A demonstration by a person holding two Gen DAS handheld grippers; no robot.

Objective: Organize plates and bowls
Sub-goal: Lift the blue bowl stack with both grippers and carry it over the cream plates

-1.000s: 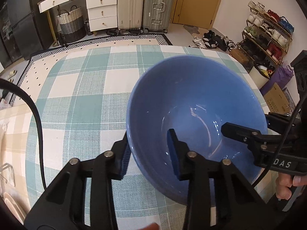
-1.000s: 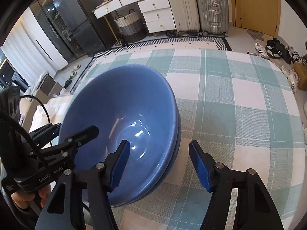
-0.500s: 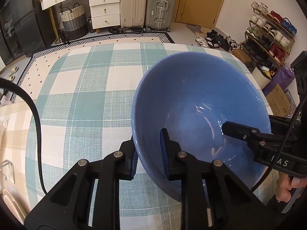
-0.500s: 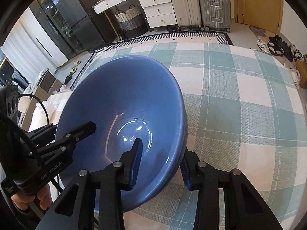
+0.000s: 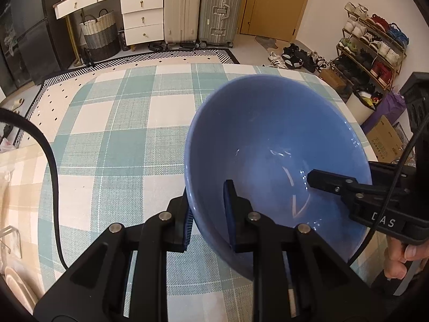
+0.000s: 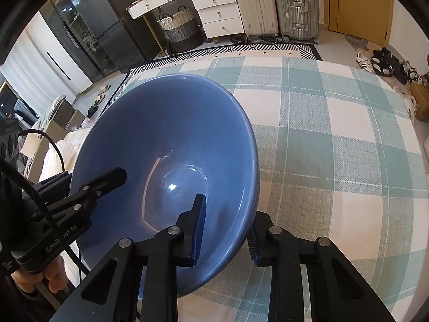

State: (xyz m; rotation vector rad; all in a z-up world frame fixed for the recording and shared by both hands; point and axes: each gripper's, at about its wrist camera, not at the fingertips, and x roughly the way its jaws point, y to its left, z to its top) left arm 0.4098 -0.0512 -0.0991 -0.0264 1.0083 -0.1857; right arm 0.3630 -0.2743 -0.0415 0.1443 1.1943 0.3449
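Left gripper (image 5: 207, 216) clamped on blue bowl (image 5: 268, 145) rim; right gripper (image 6: 226, 226) closing on opposite rim; bowl underside hidden.

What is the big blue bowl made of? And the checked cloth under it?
The blue bowl looks like glazed ceramic: it is smooth and glossy, with bright light glints inside. It could be hard plastic; the pictures cannot settle that. The checked tablecloth looks like woven fabric, matte, with a visible thread weave.

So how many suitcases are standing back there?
2: a cream suitcase beside the drawers and a silver suitcase next to the door. More may be hidden.
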